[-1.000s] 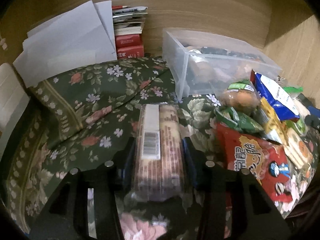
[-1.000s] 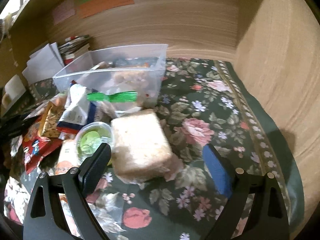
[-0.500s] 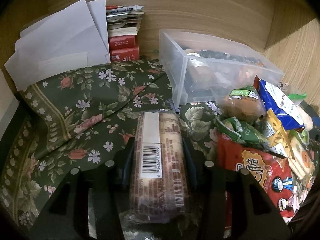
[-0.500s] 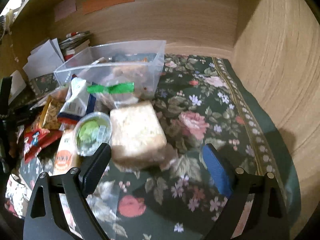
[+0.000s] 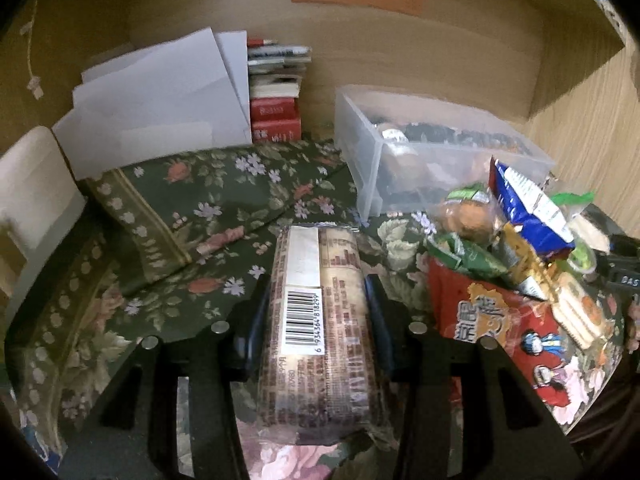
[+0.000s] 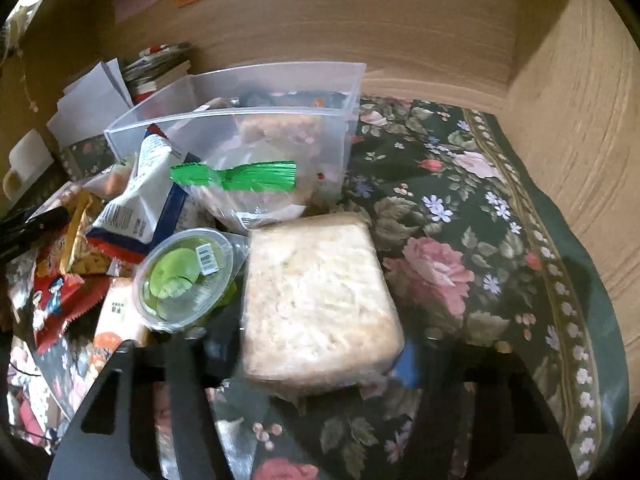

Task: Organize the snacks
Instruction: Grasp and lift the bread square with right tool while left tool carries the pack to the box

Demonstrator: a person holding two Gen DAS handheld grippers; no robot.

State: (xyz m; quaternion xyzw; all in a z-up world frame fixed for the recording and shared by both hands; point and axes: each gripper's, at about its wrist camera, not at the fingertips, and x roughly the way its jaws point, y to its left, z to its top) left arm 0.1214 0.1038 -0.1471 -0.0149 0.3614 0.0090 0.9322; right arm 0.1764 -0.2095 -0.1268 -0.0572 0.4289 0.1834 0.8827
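Observation:
My left gripper [image 5: 318, 304] is shut on a long brown biscuit pack [image 5: 320, 328] with a barcode label, held above the floral cloth. A clear plastic bin [image 5: 420, 160] with snacks inside stands ahead to the right; it also shows in the right wrist view [image 6: 256, 120]. My right gripper [image 6: 316, 344] is closed around a pale wrapped bread block [image 6: 316, 288], its pads against both sides. A heap of snack bags [image 5: 512, 280] lies right of the left gripper.
A green jelly cup [image 6: 184, 276], a bag with a green tie [image 6: 240, 184] and a blue-white packet [image 6: 140, 196] lie left of the bread. White papers [image 5: 156, 108] and stacked books [image 5: 276, 96] stand at the back left. Wooden walls enclose the back and right.
My right gripper has closed in on the bread block, from wide open to pressing its sides. My left gripper has lifted and tilted up with the biscuit pack.

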